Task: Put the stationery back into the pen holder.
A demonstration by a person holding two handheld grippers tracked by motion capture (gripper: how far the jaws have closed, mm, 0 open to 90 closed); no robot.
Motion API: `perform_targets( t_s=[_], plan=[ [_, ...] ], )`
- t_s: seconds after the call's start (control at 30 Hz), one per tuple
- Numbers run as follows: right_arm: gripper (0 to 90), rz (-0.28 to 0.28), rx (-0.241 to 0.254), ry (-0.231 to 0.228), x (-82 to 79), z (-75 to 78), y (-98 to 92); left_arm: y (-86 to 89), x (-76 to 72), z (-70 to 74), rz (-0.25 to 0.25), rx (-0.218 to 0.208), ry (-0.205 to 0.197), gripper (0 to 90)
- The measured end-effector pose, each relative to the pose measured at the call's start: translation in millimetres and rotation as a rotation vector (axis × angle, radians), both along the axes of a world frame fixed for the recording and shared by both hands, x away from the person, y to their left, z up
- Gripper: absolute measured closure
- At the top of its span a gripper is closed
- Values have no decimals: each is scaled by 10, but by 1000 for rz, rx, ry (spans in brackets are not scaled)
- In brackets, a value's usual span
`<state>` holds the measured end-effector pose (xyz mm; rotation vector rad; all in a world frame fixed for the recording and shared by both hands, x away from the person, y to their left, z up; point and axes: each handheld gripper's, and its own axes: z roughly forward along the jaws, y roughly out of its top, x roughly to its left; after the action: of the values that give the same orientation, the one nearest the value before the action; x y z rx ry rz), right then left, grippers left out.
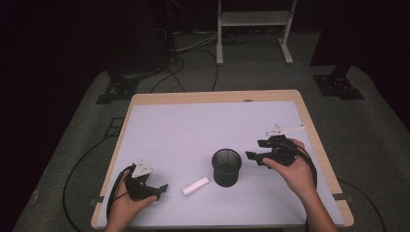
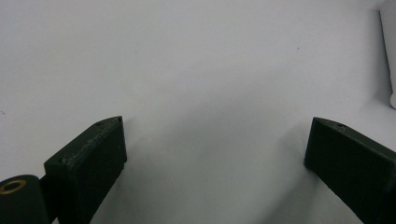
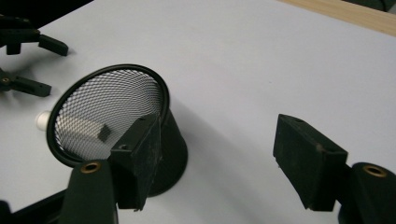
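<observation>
Flanking a black mesh cup (image 1: 226,166): left gripper (image 1: 153,190) and right gripper (image 1: 255,157), both empty, jaws parted. White cylinder (image 1: 196,185) lies beside cup, probably next for pickup.

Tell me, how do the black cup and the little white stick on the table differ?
The cup is black wire mesh; the stick is solid white. The cup stands upright with its mouth open upward; the stick lies flat. The cup is wider and taller than the slim stick. The cup sits nearer the right gripper, the stick nearer the left gripper. Both rest on the table, untouched, a gap between them.
</observation>
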<state>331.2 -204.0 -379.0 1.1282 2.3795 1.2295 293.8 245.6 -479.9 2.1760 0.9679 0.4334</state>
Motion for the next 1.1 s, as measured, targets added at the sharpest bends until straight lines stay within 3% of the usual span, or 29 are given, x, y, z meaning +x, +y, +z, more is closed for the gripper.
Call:
perform_targets(
  t_s=[0.2, 0.47, 0.8, 0.83, 1.1],
  plan=[
    [280, -54, -10, -35, -62, -68, -182, -1, -1, -1, 1, -3, 2, 47],
    [237, -94, -23, -46, -132, -199, -404, -5, -1, 3, 2, 2, 3, 48],
    [205, -129, -56, -17, -235, -500, -565, -3, 2, 2, 3, -2, 6, 46],
    [188, -138, -82, -13, -251, -569, -573, -2, 1, 2, 2, 0, 5, 47],
    [178, -164, -122, 19, -291, -778, -632, 0, 1, 1, 1, -3, 5, 47]
  ],
)
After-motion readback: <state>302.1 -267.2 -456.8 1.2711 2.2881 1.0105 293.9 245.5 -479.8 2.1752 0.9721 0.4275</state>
